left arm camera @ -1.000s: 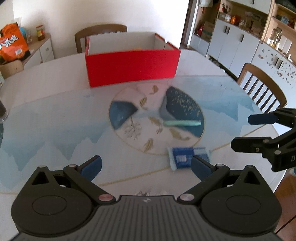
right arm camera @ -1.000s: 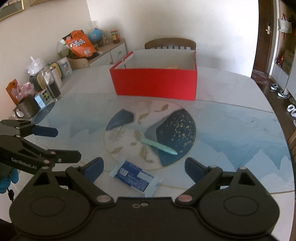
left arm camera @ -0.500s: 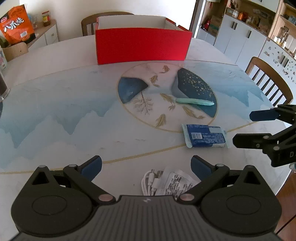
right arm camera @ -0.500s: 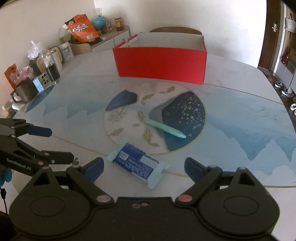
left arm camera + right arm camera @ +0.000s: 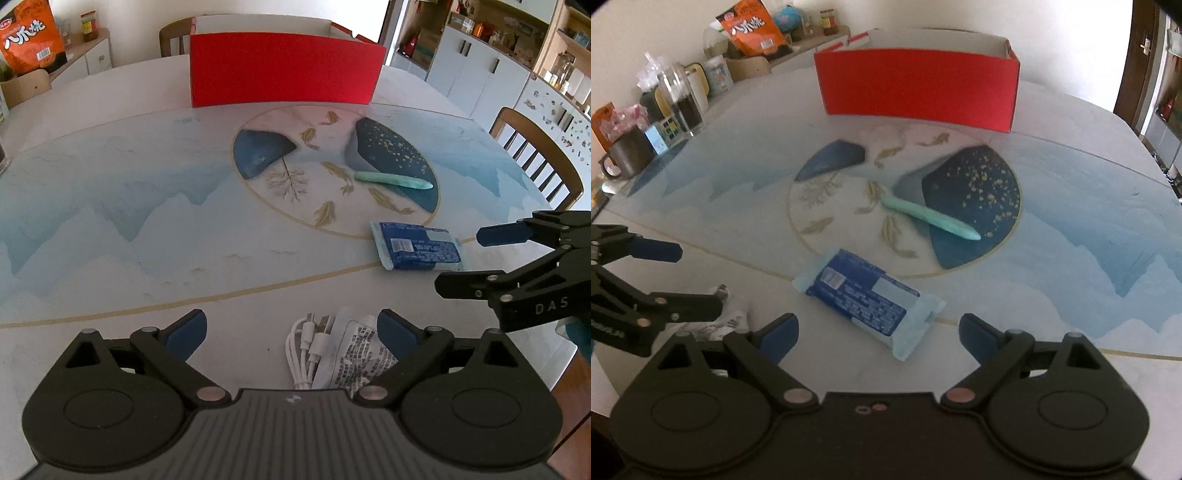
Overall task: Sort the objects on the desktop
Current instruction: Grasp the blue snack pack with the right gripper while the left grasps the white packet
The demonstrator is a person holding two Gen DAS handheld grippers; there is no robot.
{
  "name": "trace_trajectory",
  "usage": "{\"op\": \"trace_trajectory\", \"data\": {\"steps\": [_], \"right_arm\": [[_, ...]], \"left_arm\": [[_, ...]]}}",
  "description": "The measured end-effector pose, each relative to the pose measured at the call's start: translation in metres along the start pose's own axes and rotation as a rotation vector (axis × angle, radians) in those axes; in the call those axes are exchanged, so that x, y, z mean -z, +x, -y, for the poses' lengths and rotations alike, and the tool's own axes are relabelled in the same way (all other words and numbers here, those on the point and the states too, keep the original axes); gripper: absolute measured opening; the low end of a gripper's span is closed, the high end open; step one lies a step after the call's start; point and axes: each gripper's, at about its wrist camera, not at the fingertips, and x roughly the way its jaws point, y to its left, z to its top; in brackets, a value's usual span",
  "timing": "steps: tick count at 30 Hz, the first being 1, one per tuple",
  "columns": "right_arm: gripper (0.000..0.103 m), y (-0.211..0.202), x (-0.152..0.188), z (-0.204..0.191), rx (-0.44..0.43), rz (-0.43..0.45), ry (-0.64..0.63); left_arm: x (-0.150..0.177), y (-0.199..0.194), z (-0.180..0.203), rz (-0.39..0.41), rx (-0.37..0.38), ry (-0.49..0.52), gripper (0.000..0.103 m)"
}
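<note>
A red open box [image 5: 284,70] [image 5: 918,86] stands at the table's far side. A mint-green pen [image 5: 392,180] [image 5: 929,217] lies on the round painted centre. A blue tissue packet [image 5: 417,251] [image 5: 868,293] lies nearer, just ahead of my open right gripper [image 5: 877,334]. A bagged white cable [image 5: 332,350] lies between the fingers of my open left gripper [image 5: 291,330], close to the table's near edge. The right gripper also shows in the left wrist view [image 5: 476,260], and the left gripper in the right wrist view [image 5: 690,280].
A sideboard on the left holds an orange snack bag [image 5: 753,27], jars and a metal mug [image 5: 626,157]. Wooden chairs stand behind the box [image 5: 173,37] and at the right [image 5: 535,158]. White cabinets [image 5: 476,70] fill the right background.
Both grippers have pulled back toward the table's near edge. The bagged cable has come into the left wrist view between the left fingers; the tissue packet sits closer to the right gripper.
</note>
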Motion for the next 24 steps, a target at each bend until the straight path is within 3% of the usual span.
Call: {"op": "trace_trajectory", "data": {"steps": [9,12,15,20,24], "right_arm": [[0.093,0.014,-0.002,0.002,0.026,-0.013,-0.009],[0.093,0.018,-0.004,0.001,0.035,-0.013,-0.025],[0.09,0.023,-0.006,0.002,0.047,-0.014,-0.031],[0.086,0.031,-0.009,0.003,0.09,-0.007,-0.04],[0.077,0.032,-0.016,0.011,0.122,0.0,-0.008]], "left_arm": [[0.003,0.005,-0.007,-0.02,0.006,-0.002,0.089],[0.003,0.006,-0.007,-0.021,0.004,0.016,0.077],[0.003,0.007,-0.007,-0.012,0.001,0.037,0.074],[0.0,0.008,-0.003,0.003,-0.042,0.106,0.046],[-0.002,0.007,-0.005,-0.013,-0.054,0.087,0.044]]}}
